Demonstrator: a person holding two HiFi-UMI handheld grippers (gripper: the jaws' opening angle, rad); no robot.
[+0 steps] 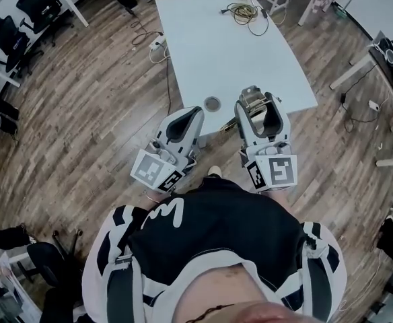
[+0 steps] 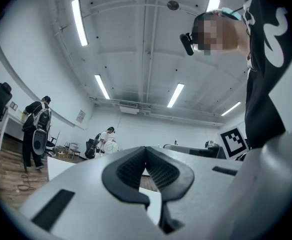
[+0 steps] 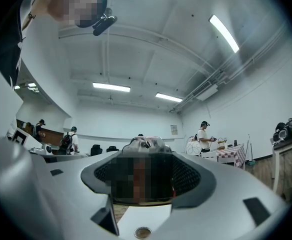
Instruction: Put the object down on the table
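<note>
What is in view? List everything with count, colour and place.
table: one, white, ahead of the person
cables: one tangle, dark and yellowish, far end of the table
round disc: one, grey, by the table's near edge
office chairs: at least two, black, far left
floor: brown wood planks, all round
object: one, silvery grey, between the right gripper's jaws, partly blurred over
left gripper: white, jaws together, empty
right gripper: white, shut on the object, at the table's near edge
</note>
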